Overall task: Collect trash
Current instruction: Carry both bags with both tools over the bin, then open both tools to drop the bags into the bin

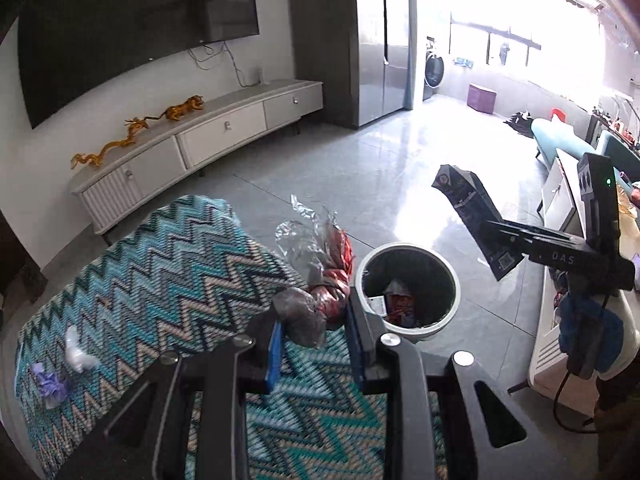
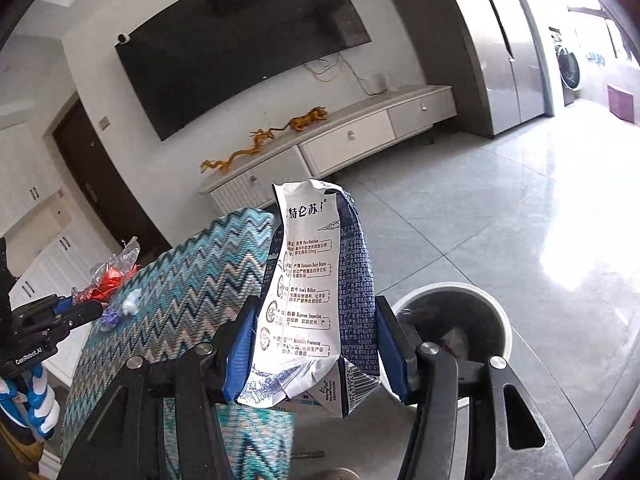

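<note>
my left gripper [image 1: 316, 316] is part closed on a crumpled clear and red wrapper [image 1: 320, 276], pads pinching its lower bunch, the rest sticking up ahead of the fingers. my right gripper [image 2: 316, 344] is about half open but clamped on a flattened milk carton [image 2: 316, 300], blue pads pressed on both its edges, long axis running up and away from the gripper.

key relation: the trash bin [image 1: 408, 292] sits on the floor just right of my left gripper tips and below, mouth open, some trash already inside. from my right gripper the same bin [image 2: 460, 320] is low and to the right, just beyond the right finger. in the left view the carton [image 1: 476, 224] hangs above and right of the bin's rim, not yet over the mouth. both look near; i'd judge the left a bit closer, so a short swing right and a drop should do it.

behind and left of both grippers is the desk w/ a zigzag teal cloth [image 1: 160, 280], still carrying a white scrap [image 1: 78, 354] and a purple scrap [image 1: 50, 384]. beyond: glossy grey tile floor [image 1: 360, 184], tv cabinet [image 1: 200, 140] and tv on the wall.
</note>
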`<state>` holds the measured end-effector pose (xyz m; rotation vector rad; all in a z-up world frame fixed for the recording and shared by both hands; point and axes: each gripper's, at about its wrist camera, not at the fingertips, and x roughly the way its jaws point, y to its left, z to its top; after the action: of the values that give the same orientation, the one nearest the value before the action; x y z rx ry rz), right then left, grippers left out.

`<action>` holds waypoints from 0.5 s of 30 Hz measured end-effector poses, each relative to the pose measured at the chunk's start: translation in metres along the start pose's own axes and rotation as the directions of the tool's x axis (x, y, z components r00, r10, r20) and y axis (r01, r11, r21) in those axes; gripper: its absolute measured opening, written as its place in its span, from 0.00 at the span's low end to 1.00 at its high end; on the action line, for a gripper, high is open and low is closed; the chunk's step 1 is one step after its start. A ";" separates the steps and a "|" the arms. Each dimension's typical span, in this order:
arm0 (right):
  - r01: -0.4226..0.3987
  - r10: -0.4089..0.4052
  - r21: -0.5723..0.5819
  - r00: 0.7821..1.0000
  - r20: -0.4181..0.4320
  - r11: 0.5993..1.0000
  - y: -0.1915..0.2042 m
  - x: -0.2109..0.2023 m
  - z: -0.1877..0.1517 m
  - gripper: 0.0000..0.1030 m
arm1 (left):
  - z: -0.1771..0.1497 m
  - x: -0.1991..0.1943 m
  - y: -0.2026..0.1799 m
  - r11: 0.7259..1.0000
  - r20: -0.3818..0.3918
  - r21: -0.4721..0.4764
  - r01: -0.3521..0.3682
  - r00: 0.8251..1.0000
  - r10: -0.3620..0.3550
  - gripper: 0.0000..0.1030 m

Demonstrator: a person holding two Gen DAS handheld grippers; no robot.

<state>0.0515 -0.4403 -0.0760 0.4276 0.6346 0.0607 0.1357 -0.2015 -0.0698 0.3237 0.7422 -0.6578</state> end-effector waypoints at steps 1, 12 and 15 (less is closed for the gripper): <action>0.019 -0.018 0.012 1.000 -0.005 1.000 -0.011 0.004 0.000 0.51 | 0.007 0.014 -0.008 1.000 -0.015 0.004 0.021 1.000 -0.021 0.24; 0.169 -0.146 0.135 0.975 -0.166 0.976 -0.108 0.100 -0.027 0.52 | 0.048 0.180 -0.064 0.975 -0.212 -0.078 0.208 0.952 -0.220 0.27; 0.204 -0.170 0.158 0.964 -0.204 0.966 -0.128 0.123 -0.036 0.52 | 0.053 0.205 -0.074 0.968 -0.223 -0.097 0.232 0.943 -0.248 0.27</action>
<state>0.1201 -0.5214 -0.2229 0.5360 0.8695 -0.1392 0.2279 -0.3728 -0.1816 0.2503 1.0396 -0.8308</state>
